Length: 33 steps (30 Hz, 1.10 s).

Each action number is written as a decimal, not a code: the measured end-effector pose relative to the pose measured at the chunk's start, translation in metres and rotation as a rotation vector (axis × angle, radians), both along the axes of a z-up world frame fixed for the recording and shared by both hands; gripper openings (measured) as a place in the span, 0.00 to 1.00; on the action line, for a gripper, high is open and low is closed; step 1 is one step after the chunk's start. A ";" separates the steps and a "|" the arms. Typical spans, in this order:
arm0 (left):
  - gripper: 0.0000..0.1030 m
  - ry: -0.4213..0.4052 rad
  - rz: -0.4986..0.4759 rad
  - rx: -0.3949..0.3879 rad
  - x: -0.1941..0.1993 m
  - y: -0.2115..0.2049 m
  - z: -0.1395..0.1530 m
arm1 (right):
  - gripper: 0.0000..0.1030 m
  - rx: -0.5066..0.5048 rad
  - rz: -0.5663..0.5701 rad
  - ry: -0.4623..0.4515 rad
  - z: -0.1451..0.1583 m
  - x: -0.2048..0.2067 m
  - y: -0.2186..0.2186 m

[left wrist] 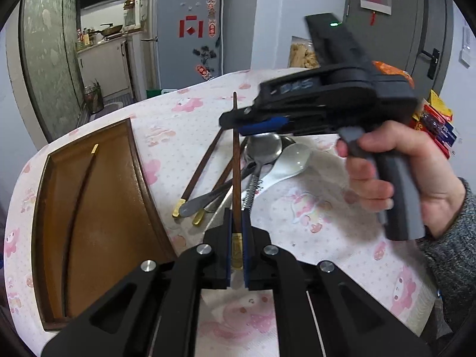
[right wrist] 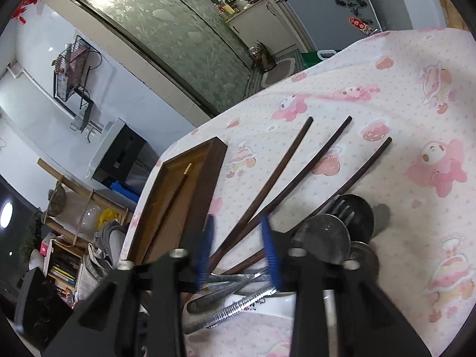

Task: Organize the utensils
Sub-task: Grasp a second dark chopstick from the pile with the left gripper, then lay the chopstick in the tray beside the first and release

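My left gripper (left wrist: 237,223) is shut on a dark wooden chopstick (left wrist: 236,160) near its gold-capped end and holds it above the table, pointing away. My right gripper (left wrist: 238,123) hovers over the utensil pile; in its own view its blue pads (right wrist: 269,250) stand apart with nothing between them, just above two chopsticks (right wrist: 276,178). The pile holds metal spoons (left wrist: 263,148), a white ceramic spoon (left wrist: 293,157), a fork (right wrist: 342,208) and a spring-handled utensil (right wrist: 238,308). One chopstick (left wrist: 78,184) lies in the brown wooden tray (left wrist: 119,208) at left.
The table wears a white cloth with pink cartoon figures (left wrist: 312,208). Snack packets (left wrist: 437,119) sit at the far right edge. A fridge (left wrist: 184,29) and kitchen stand behind the table. A third chopstick (right wrist: 363,169) lies beside the spoons.
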<state>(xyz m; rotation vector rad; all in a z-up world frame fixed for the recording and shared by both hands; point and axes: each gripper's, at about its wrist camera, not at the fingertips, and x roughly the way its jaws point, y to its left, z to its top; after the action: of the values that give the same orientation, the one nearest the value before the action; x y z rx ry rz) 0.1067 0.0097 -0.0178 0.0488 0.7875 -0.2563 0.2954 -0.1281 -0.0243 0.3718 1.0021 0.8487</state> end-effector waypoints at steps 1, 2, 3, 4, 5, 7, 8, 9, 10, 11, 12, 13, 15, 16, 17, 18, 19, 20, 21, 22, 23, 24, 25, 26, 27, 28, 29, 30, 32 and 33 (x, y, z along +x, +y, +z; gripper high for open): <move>0.06 -0.005 0.001 0.003 -0.001 -0.001 0.001 | 0.19 0.007 -0.002 0.000 0.000 0.000 0.000; 0.06 -0.008 0.002 0.007 -0.002 0.000 0.002 | 0.18 0.013 -0.003 -0.002 0.001 -0.001 0.001; 0.06 -0.010 0.003 0.005 -0.003 0.001 0.003 | 0.18 0.013 -0.004 -0.011 0.003 -0.004 0.002; 0.06 -0.014 0.005 -0.001 -0.004 0.003 0.004 | 0.18 0.013 -0.003 -0.016 0.005 -0.004 0.003; 0.06 -0.015 0.005 -0.005 -0.006 0.004 0.005 | 0.18 0.014 -0.002 -0.019 0.007 -0.005 0.005; 0.06 -0.025 0.012 -0.006 -0.010 0.009 0.009 | 0.18 0.014 0.006 -0.025 0.012 -0.007 0.011; 0.06 -0.031 0.018 -0.006 -0.012 0.012 0.011 | 0.18 0.012 0.013 -0.029 0.015 -0.007 0.015; 0.06 -0.034 0.024 -0.004 -0.012 0.015 0.011 | 0.18 0.008 0.024 -0.035 0.018 -0.009 0.022; 0.06 -0.038 0.033 -0.004 -0.014 0.021 0.013 | 0.18 0.004 0.031 -0.039 0.020 -0.009 0.027; 0.06 -0.042 0.043 -0.005 -0.017 0.027 0.014 | 0.18 -0.001 0.039 -0.044 0.023 -0.010 0.034; 0.06 -0.044 0.050 -0.004 -0.019 0.031 0.015 | 0.18 -0.006 0.049 -0.051 0.026 -0.013 0.044; 0.06 -0.047 0.061 -0.003 -0.022 0.038 0.016 | 0.18 -0.009 0.057 -0.056 0.029 -0.014 0.052; 0.06 -0.049 0.083 -0.003 -0.028 0.052 0.018 | 0.18 -0.012 0.080 -0.063 0.032 -0.018 0.073; 0.06 -0.050 0.098 -0.004 -0.032 0.061 0.019 | 0.18 -0.011 0.091 -0.061 0.032 -0.019 0.082; 0.06 -0.049 0.113 -0.008 -0.034 0.070 0.019 | 0.18 -0.010 0.102 -0.060 0.032 -0.020 0.091; 0.06 -0.047 0.124 -0.009 -0.037 0.077 0.019 | 0.18 -0.014 0.116 -0.058 0.032 -0.021 0.104; 0.06 -0.043 0.138 -0.010 -0.038 0.085 0.018 | 0.18 -0.019 0.125 -0.058 0.031 -0.022 0.112; 0.06 -0.036 0.151 -0.013 -0.040 0.094 0.016 | 0.18 -0.029 0.140 -0.059 0.029 -0.023 0.125; 0.06 -0.031 0.163 -0.012 -0.040 0.100 0.014 | 0.18 -0.033 0.148 -0.057 0.028 -0.024 0.133; 0.06 -0.028 0.172 -0.012 -0.041 0.105 0.014 | 0.18 -0.035 0.157 -0.053 0.025 -0.024 0.142; 0.06 -0.022 0.184 -0.012 -0.041 0.112 0.012 | 0.18 -0.036 0.165 -0.047 0.023 -0.023 0.151; 0.06 -0.018 0.191 -0.012 -0.041 0.117 0.010 | 0.18 -0.036 0.172 -0.041 0.019 -0.022 0.158; 0.06 -0.012 0.199 -0.010 -0.041 0.122 0.008 | 0.18 -0.038 0.175 -0.037 0.017 -0.021 0.163; 0.06 -0.007 0.203 -0.007 -0.040 0.124 0.007 | 0.18 -0.041 0.179 -0.031 0.014 -0.020 0.168; 0.07 0.000 0.209 -0.004 -0.038 0.128 0.004 | 0.18 -0.045 0.182 -0.025 0.009 -0.018 0.175; 0.07 0.008 0.211 -0.004 -0.037 0.132 0.002 | 0.18 -0.047 0.185 -0.022 0.007 -0.017 0.178; 0.07 0.014 0.213 -0.003 -0.035 0.133 0.000 | 0.18 -0.053 0.187 -0.022 0.005 -0.015 0.181; 0.07 0.024 0.216 -0.006 -0.032 0.135 -0.003 | 0.18 -0.061 0.189 -0.022 0.002 -0.014 0.185; 0.07 0.037 0.220 -0.008 -0.029 0.136 -0.007 | 0.18 -0.071 0.185 -0.022 -0.002 -0.012 0.186; 0.07 0.040 0.223 -0.002 -0.027 0.135 -0.009 | 0.18 -0.077 0.182 -0.026 -0.003 -0.011 0.187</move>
<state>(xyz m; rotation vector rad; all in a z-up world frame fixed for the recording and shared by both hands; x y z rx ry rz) 0.0800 0.1446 -0.0272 -0.0457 0.8248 -0.0470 0.2847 0.0589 -0.0274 0.2053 1.0526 0.9726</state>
